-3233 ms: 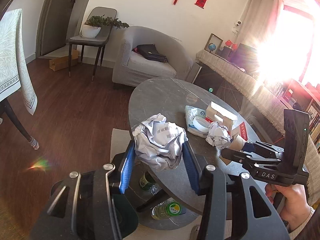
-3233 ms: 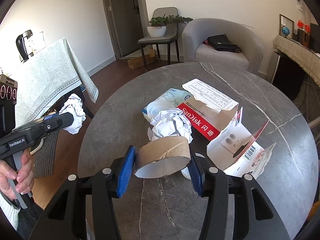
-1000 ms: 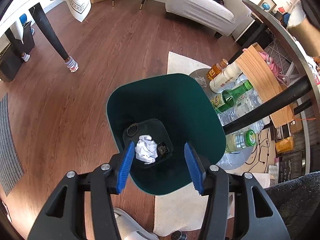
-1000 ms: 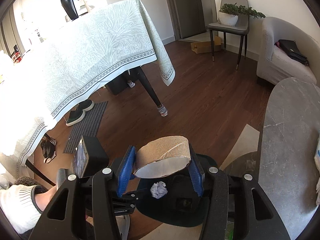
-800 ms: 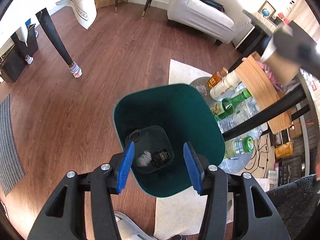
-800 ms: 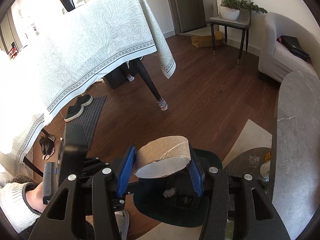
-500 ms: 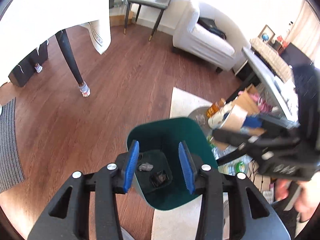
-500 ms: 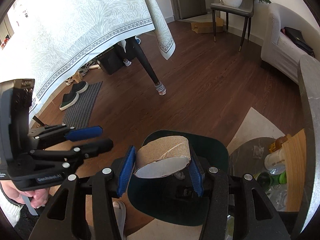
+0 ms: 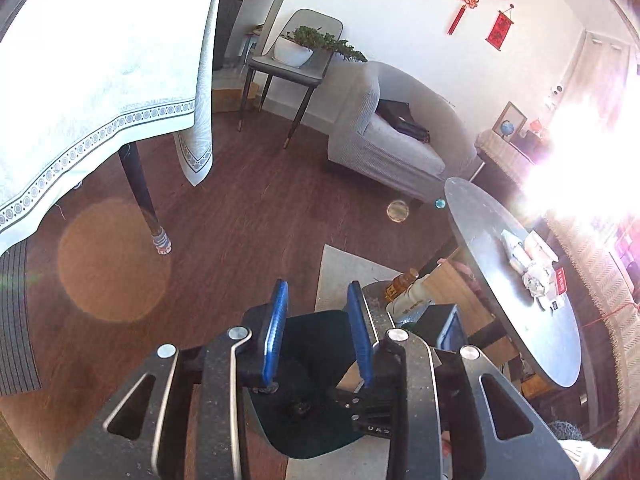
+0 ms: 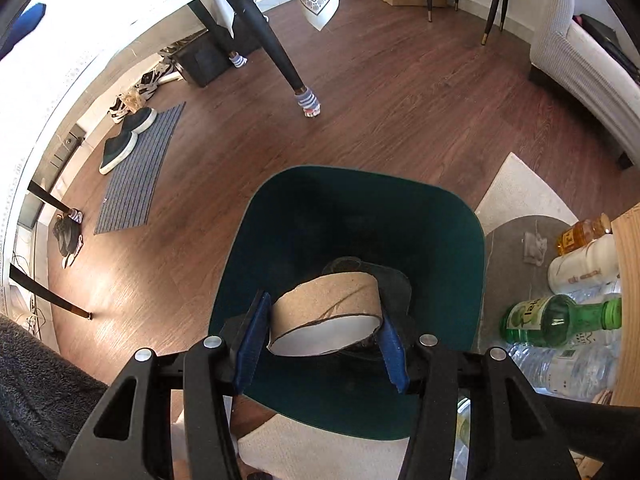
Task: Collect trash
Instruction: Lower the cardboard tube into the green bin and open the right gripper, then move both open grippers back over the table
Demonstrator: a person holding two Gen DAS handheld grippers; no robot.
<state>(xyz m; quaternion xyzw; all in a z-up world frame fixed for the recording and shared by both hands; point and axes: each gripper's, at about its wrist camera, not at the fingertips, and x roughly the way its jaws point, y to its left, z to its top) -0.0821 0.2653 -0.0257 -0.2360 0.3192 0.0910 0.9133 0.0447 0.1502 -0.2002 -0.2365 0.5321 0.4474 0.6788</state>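
Left wrist view: left gripper (image 9: 318,330) tilted down over dark floor, blue pads (image 9: 276,330) fairly close together and closing, nothing between them. Below and behind the pads, dark green trash bin (image 9: 320,432) on the floor, mostly hidden by the gripper body; black frame of the other gripper showing low in the gap, above the bin. To the right, round grey table (image 9: 492,280) seen edge-on, with remaining trash (image 9: 534,274) on top (crumpled white paper, torn white and red packaging, details too small to read). Under the table, bottles (image 9: 408,294) beside a wooden board. Far back, grey armchair (image 9: 396,136) with a dark bag on the seat, chair with a potted plant (image 9: 308,42), white patterned tablecloth (image 9: 100,80) at upper left. Strong sun glare at right edge. Right wrist view: right gripper (image 10: 322,342) pointing steeply down, jaws about half open and clamped on cardboard tape roll (image 10: 326,308), both blue pads pressed to the roll's outer sides, white inner face toward the camera. Roll directly above the open mouth of the trash bin (image 10: 360,220), not yet inside. Bin bottom mostly hidden behind the roll, contents unclear. Right of the bin, green glass bottle (image 10: 560,318), clear plastic bottles, white jug, amber bottle on a lower grey shelf. Grey striped mat (image 10: 136,176) and shoes at left, wood floor all around, pale rug under the bin's near edge.
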